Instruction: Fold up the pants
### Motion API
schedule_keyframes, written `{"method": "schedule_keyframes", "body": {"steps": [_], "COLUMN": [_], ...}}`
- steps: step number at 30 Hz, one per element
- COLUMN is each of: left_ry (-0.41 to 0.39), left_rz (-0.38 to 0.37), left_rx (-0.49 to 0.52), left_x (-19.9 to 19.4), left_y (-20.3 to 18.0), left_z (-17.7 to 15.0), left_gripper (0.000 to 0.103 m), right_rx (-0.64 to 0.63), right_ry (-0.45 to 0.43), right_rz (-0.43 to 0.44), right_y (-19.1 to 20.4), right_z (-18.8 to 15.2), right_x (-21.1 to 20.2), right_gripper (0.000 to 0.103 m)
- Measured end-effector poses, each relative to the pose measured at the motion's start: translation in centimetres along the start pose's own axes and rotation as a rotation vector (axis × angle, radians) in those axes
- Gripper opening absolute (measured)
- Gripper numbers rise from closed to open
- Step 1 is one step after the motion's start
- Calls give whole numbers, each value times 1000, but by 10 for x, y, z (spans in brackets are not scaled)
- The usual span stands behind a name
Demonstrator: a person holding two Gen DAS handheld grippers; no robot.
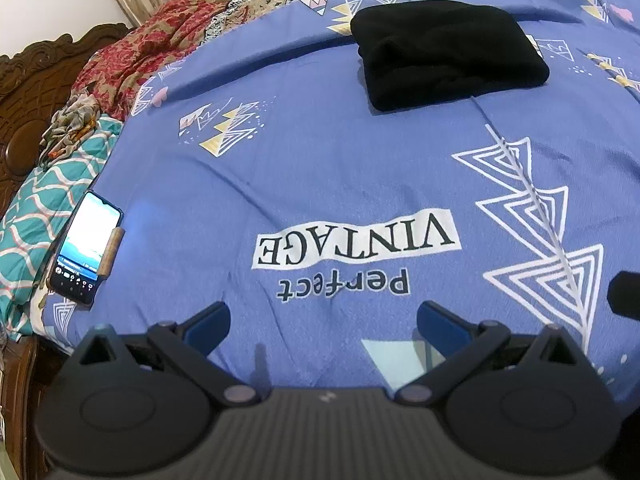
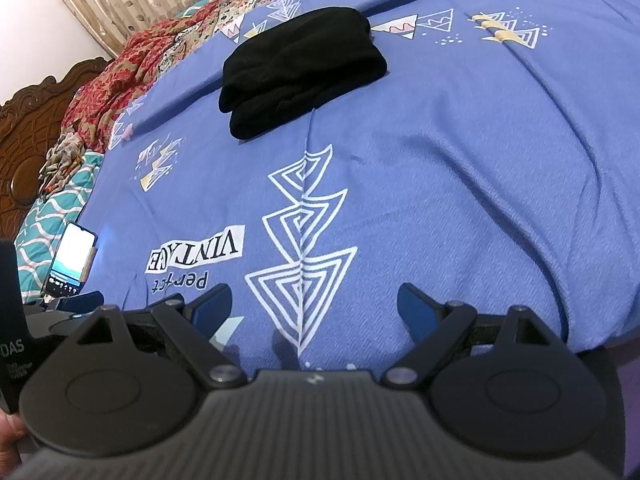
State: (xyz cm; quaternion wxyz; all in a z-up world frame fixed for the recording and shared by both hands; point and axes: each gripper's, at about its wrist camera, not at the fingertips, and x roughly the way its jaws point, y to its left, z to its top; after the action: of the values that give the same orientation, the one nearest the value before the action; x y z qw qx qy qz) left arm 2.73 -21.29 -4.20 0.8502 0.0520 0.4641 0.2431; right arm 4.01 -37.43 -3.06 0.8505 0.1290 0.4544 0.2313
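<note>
The black pants (image 1: pixel 450 54) lie folded into a compact, thick bundle on the blue bedsheet (image 1: pixel 320 168), toward its far side and well apart from both tools. In the left wrist view the bundle's long axis runs roughly left to right across the bed, with the layered fold edges facing the near left; which end is the waist cannot be told. The sheet carries the printed words "Perfect VINTAGE", upside down from here, beside white triangle patterns. A phone (image 1: pixel 86 248) with its screen lit rests at the sheet's left edge. The left gripper (image 1: pixel 323 322) hangs over the near sheet with its jaws spread wide, holding nothing. The right gripper (image 2: pixel 315 304) is likewise wide and holds nothing.
</note>
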Motion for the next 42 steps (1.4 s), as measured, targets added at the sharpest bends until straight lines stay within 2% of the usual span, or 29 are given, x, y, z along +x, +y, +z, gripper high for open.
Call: {"method": "schedule_keyframes", "body": {"steps": [42], "left_ry": [17], "left_rz": [-13], "left_rx": [7], "left_x": [2], "left_y": [-3], "left_z": [0], "left_gripper": [103], "right_rx": [25], "right_ry": [-47], "right_rz": [-11], "right_y": [4], "right_z": [-1], "right_x": [-5], "right_gripper": [91]}}
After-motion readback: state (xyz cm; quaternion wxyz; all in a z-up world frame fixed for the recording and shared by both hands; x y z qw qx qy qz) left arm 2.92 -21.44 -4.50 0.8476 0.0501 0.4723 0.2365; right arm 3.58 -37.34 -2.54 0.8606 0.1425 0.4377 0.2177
